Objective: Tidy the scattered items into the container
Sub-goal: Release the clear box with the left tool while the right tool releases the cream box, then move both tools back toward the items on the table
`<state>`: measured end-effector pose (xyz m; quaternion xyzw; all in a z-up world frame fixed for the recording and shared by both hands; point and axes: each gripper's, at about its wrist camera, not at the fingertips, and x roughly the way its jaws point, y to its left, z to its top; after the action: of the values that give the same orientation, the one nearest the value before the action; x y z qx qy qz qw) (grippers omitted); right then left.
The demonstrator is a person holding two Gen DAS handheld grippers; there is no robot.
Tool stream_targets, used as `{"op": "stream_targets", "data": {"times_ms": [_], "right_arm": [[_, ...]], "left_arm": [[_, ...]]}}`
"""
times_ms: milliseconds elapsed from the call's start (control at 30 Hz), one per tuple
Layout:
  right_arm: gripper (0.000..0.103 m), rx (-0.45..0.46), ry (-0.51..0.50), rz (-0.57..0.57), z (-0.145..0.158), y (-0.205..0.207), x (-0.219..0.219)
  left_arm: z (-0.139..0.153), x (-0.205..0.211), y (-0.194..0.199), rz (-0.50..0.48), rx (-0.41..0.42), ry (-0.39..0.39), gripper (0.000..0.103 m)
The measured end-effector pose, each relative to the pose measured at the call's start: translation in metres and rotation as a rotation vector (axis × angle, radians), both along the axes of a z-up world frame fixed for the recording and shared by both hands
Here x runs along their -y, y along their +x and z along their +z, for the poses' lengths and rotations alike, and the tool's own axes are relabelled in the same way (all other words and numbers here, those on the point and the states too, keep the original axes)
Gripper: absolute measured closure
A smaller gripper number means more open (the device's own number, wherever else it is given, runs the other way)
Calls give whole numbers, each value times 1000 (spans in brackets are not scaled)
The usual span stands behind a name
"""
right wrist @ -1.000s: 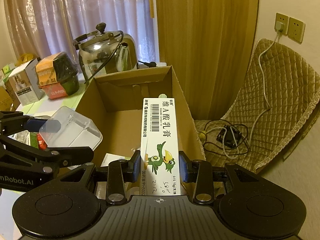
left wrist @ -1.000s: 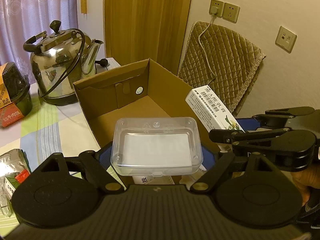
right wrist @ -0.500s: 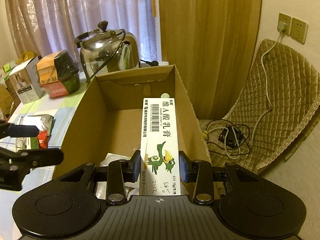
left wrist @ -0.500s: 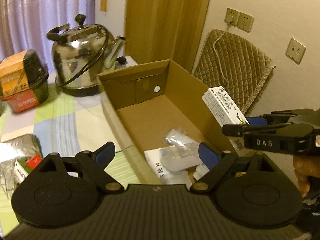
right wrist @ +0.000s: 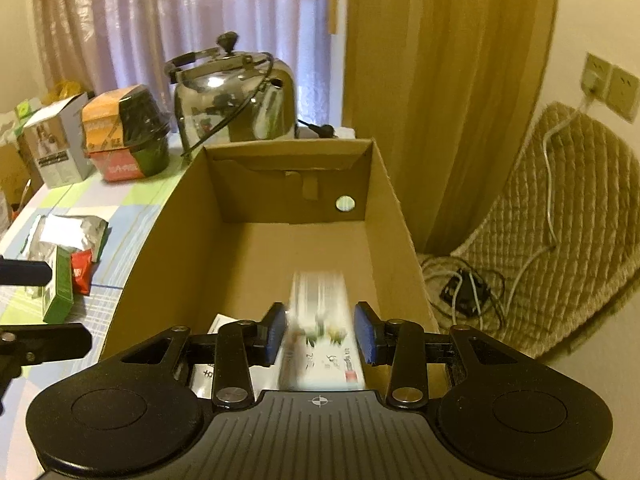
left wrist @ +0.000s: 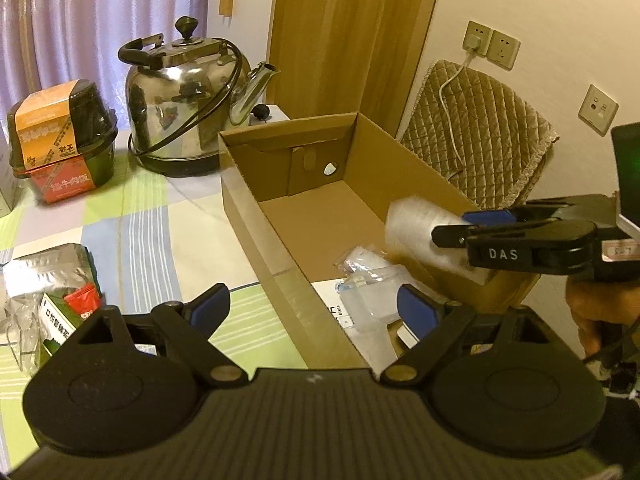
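As the right gripper (right wrist: 321, 334) opens, its carton (right wrist: 320, 334) drops into the box (right wrist: 400, 216); the left gripper (left wrist: 314, 306), open and empty, should next fetch the packets (left wrist: 52, 280).

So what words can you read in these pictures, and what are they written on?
"DAS": white letters on the right gripper.
Ointment box between its fingers: motion-blurred, unreadable.
Orange-and-red food tub: Chinese print, too blurred to read.
Green box and paper in the cardboard box: only fragments, unreadable.
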<state>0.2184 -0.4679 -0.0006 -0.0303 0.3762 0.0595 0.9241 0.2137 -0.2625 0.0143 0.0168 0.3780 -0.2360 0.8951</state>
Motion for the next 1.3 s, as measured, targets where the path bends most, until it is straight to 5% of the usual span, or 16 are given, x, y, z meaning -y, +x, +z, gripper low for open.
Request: {"op": "stream_targets", "data": {"times_ms": [133, 200, 567, 1133, 1300], "right_arm": [[60, 24, 11, -16, 4, -3, 2], [24, 44, 16, -38, 8, -10, 5], [22, 56, 85, -40, 27, -62, -13], [22, 57, 144, 133, 53, -123, -122], [0, 73, 131, 185, 56, -136, -148]], "left_arm": [[1, -8, -3, 11, 0, -1, 15], [1, -13, -5, 22, -4, -4, 15], [2, -52, -35, 79, -19, -1, 15], [9, -160, -110, 272, -25, 26, 14], [17, -185, -127, 317, -13, 28, 13]]}}
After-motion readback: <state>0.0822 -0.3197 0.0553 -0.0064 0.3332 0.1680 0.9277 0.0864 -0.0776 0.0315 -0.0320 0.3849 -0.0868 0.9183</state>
